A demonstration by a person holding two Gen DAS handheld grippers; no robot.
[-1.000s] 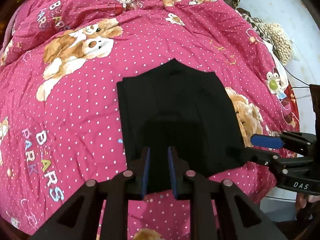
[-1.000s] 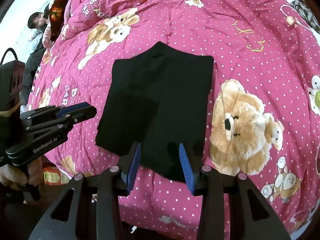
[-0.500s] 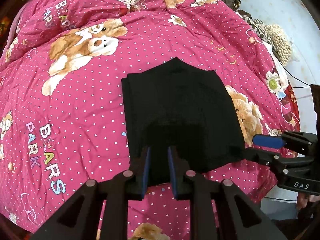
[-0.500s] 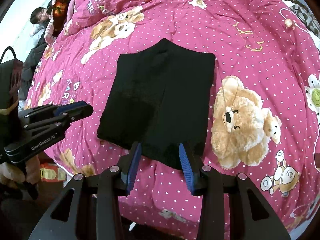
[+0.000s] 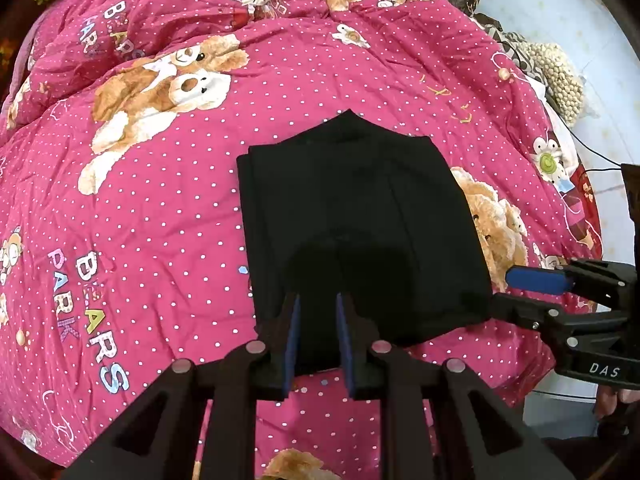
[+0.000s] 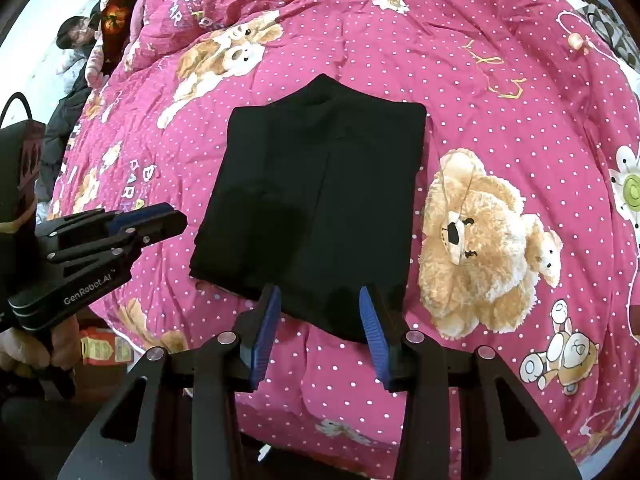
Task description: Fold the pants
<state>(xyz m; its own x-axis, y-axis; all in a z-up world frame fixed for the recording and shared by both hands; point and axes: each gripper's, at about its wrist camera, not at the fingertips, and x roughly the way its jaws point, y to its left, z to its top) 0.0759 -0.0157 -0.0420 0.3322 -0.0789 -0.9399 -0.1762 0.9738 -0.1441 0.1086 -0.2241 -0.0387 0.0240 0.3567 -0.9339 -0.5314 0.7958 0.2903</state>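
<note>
The black pants [image 5: 360, 220] lie folded into a flat rectangle on the pink bear-print quilt [image 5: 160, 208]; they also show in the right wrist view [image 6: 320, 200]. My left gripper [image 5: 318, 312] hovers over the near edge of the pants, jaws a little apart and empty. My right gripper [image 6: 320, 304] is open and empty above the near edge. Each gripper shows in the other's view, the right one [image 5: 520, 292] beside the pants' right corner, the left one [image 6: 160, 220] off their left side.
The quilt covers a bed whose near edge drops off below the grippers. A beaded cushion [image 5: 560, 76] lies at the far right edge. A person [image 6: 80, 36] lies at the far left. A dark bag [image 6: 20, 160] stands at the left.
Both grippers have drawn back and up slightly from the pants. The pants lie as before. Jaw openings are unchanged.
</note>
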